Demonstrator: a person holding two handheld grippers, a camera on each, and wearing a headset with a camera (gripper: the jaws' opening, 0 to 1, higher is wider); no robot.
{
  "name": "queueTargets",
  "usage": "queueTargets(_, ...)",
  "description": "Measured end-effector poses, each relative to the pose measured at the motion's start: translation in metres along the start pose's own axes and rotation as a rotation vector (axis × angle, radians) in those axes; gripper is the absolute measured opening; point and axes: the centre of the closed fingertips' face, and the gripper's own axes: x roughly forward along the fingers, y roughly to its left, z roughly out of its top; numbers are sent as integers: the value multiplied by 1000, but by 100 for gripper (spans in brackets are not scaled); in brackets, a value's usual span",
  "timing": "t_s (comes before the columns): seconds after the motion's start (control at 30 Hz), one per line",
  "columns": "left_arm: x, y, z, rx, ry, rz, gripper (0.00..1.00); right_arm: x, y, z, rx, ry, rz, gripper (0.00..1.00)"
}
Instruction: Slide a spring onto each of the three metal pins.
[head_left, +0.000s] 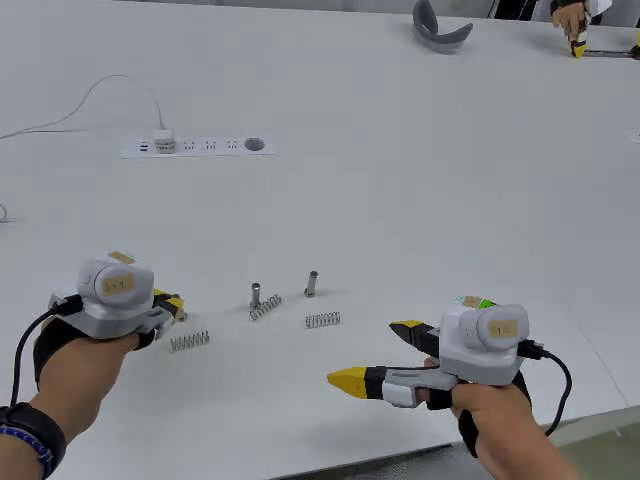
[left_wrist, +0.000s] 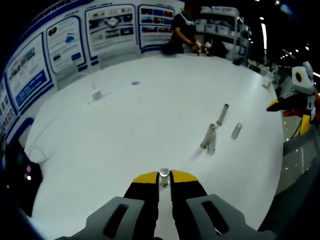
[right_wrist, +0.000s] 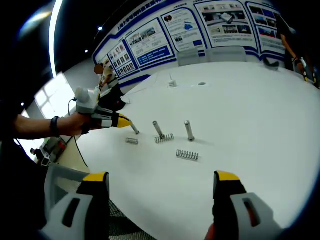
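pin (left_wrist: 163, 175): lower part hidden between jaws | cable (head_left: 113, 76): cut off, left edge

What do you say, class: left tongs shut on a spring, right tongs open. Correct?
Not quite. The left tongs are shut on a metal pin, not a spring, as the left gripper view shows. The right tongs are open.

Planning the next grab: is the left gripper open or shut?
Shut on a metal pin: the left gripper has its yellow-tipped jaws pinching it.
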Motion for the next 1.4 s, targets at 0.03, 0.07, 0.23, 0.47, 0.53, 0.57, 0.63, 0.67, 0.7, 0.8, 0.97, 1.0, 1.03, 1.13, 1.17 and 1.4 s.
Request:
queueTargets(0.03, 0, 0, 0, 1, 1, 0, 8, 0, 0, 0, 1, -1, 1, 87)
queueTargets(0.07, 0, 0, 0, 1, 1, -2, 8, 0, 0, 0, 2, -2, 1, 87)
queueTargets(0.23, 2, 2, -1, 1, 7, -1, 8, 1, 0, 0, 1, -2, 2, 87)
queueTargets(0.47, 3, 1, -2, -15, 20, -8, 8, 2, 1, 1, -1, -2, 5, 87)
queueTargets(0.53, 3, 1, -3, -21, 26, -10, 8, 2, 1, 0, -2, -2, 5, 87)
queueTargets(0.57, 3, 1, -4, -22, 27, -10, 9, 2, 1, 0, -1, -2, 5, 87)
queueTargets(0.63, 2, 1, -4, -30, 26, -12, 11, 2, 0, 0, -1, -3, 5, 87)
queueTargets(0.67, 2, 1, -4, -34, 26, -13, 12, 2, 0, 0, -1, -3, 4, 87)
queueTargets(0.7, 2, 0, -4, -38, 26, -15, 13, 1, 0, 0, 1, -2, 4, 87)
queueTargets(0.8, 0, 1, -6, -41, 32, -16, 17, 1, 1, -1, 0, -1, 5, 87)
queueTargets(0.97, -6, 0, -13, -81, 36, -25, 26, 2, 2, -1, -1, -2, 8, 87)
queueTargets(1.0, -7, 0, -14, -81, 36, -24, 29, 2, 2, -1, -1, -1, 7, 87)
queueTargets(1.03, -9, 0, -17, -80, 40, -22, 30, 3, 2, -1, -2, 0, 9, 87)
queueTargets(1.13, -14, 0, -22, -84, 36, -24, 31, 5, 3, -2, -4, 3, 12, 87)
queueTargets(1.17, -16, 0, -23, -88, 37, -23, 31, 6, 4, -2, -4, 3, 14, 87)
queueTargets(1.4, -31, -3, -31, -119, 12, -34, 35, 9, 8, -2, -11, 9, 25, 88)
